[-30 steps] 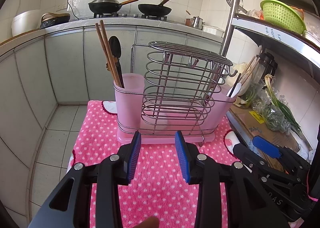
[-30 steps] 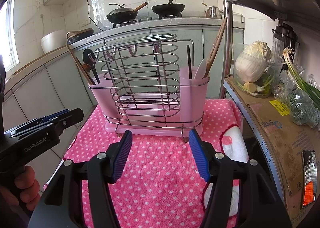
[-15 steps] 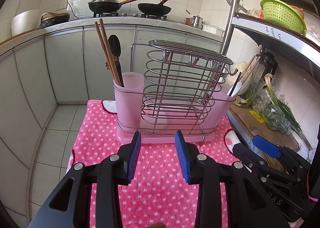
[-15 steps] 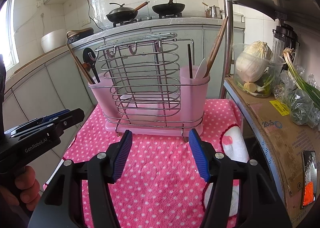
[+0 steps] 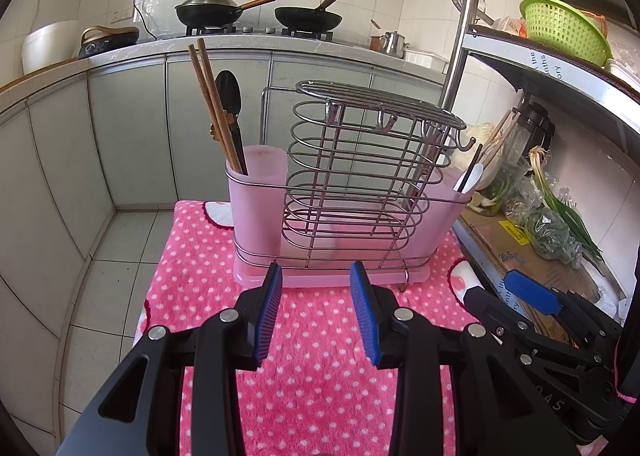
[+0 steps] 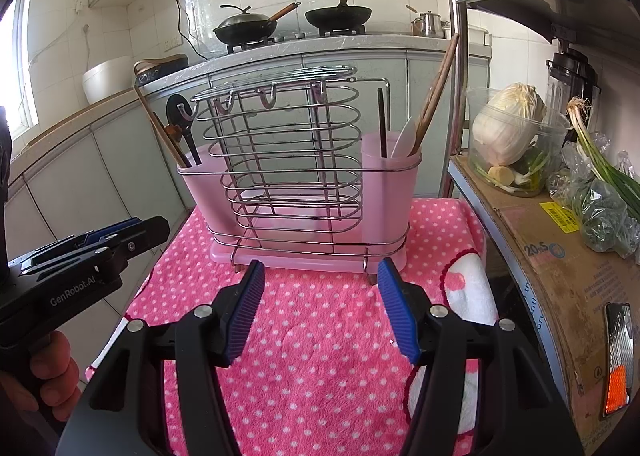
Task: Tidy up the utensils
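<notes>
A pink utensil holder (image 5: 256,196) with a wire rack (image 5: 360,176) stands on a pink dotted towel (image 5: 320,356). Its left cup holds wooden chopsticks (image 5: 210,96) and a black spoon (image 5: 230,104). Its right cup (image 6: 390,184) holds wooden chopsticks (image 6: 434,92), a white spoon (image 6: 404,136) and a black stick (image 6: 382,120). My left gripper (image 5: 316,316) is open and empty, just in front of the holder. My right gripper (image 6: 322,308) is open and empty, also in front of it. Each gripper shows in the other's view: the right one (image 5: 532,292), the left one (image 6: 100,236).
A metal shelf on the right holds a cardboard box (image 6: 560,248), a tub with cabbage (image 6: 508,128), green onions (image 6: 600,160) and a green basket (image 5: 564,28). Grey cabinets (image 5: 132,128) and a counter with two woks (image 5: 216,12) stand behind. Tiled floor (image 5: 104,276) lies to the left.
</notes>
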Available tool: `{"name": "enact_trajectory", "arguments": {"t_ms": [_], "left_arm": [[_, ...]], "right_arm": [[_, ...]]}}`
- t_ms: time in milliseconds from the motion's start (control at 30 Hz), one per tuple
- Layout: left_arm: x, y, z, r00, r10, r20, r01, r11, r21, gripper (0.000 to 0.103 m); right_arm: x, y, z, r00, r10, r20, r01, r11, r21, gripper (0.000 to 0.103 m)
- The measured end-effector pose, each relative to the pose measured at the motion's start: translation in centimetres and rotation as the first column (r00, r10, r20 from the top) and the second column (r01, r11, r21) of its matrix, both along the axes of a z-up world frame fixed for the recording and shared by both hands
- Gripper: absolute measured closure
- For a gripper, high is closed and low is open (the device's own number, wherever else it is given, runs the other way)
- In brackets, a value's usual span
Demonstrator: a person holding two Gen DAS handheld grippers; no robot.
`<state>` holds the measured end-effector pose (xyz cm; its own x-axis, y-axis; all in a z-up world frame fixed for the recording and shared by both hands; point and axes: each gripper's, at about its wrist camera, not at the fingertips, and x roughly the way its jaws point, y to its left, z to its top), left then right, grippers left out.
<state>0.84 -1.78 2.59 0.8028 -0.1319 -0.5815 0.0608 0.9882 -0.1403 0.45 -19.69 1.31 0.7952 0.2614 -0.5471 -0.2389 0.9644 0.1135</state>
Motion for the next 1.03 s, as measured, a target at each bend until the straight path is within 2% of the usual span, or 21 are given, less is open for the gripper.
{"name": "enact_trajectory", "arguments": {"t_ms": [1033], "left_arm": [[0.38,0.12,-0.34,1.000,0.004,-0.012,-0.004,1.000,-0.002,0.069]], "right_arm": [[0.59,0.04,-0.53,1.000,0.007,-0.010,-0.007,1.000,-0.015,0.044]]}}
